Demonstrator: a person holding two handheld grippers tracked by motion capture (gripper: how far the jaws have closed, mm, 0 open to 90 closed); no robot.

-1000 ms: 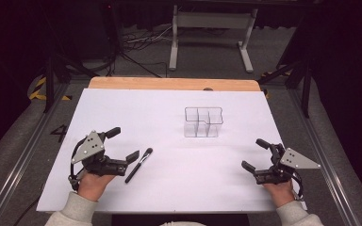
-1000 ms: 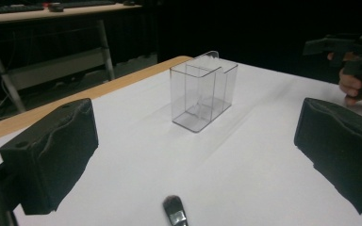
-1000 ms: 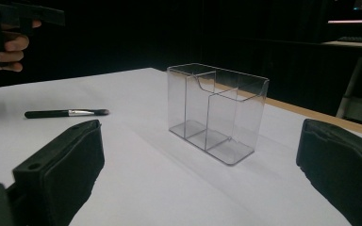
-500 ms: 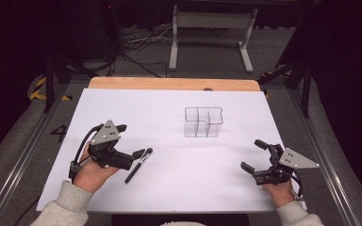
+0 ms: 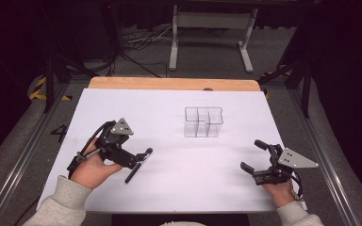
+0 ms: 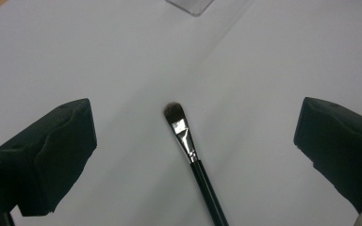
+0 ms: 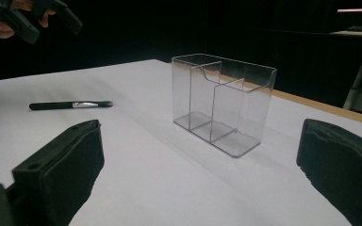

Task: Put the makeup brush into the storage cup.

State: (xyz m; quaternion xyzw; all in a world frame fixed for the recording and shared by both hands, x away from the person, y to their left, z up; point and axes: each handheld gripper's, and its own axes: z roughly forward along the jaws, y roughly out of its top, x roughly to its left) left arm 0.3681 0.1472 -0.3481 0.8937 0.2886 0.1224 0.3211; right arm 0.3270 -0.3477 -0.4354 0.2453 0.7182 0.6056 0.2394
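One makeup brush [image 6: 191, 155] lies flat on the white table cover [image 5: 179, 183], with its dark bristle tip, silver ferrule and black handle all showing in the left gripper view. Seen from the high view, the brush [image 5: 138, 165] sits well to the left of the clear organizer [image 5: 203, 122] and nearer the person's edge of the table than that box. Its bristle end points away from the person and toward the organizer's side.

Over the brush hangs the left gripper [image 5: 141, 157], held in the person's left hand [image 5: 94, 165]. Its jaws stand wide apart, one on each side of the brush in the left gripper view, and neither pad touches the brush there. A corner of the organizer [image 6: 191, 5] shows at the top edge of that view, beyond the bristles.

The organizer [image 7: 221, 101] stands upright, a clear box with inner dividers making several compartments, and nothing lies inside them. In the right gripper view the brush [image 7: 70, 105] lies to the left of the organizer, apart from it.

The right gripper [image 5: 254, 156] rests low on the cover, to the right of the organizer and nearer the person than it. Its jaws are spread wide and grip nothing.
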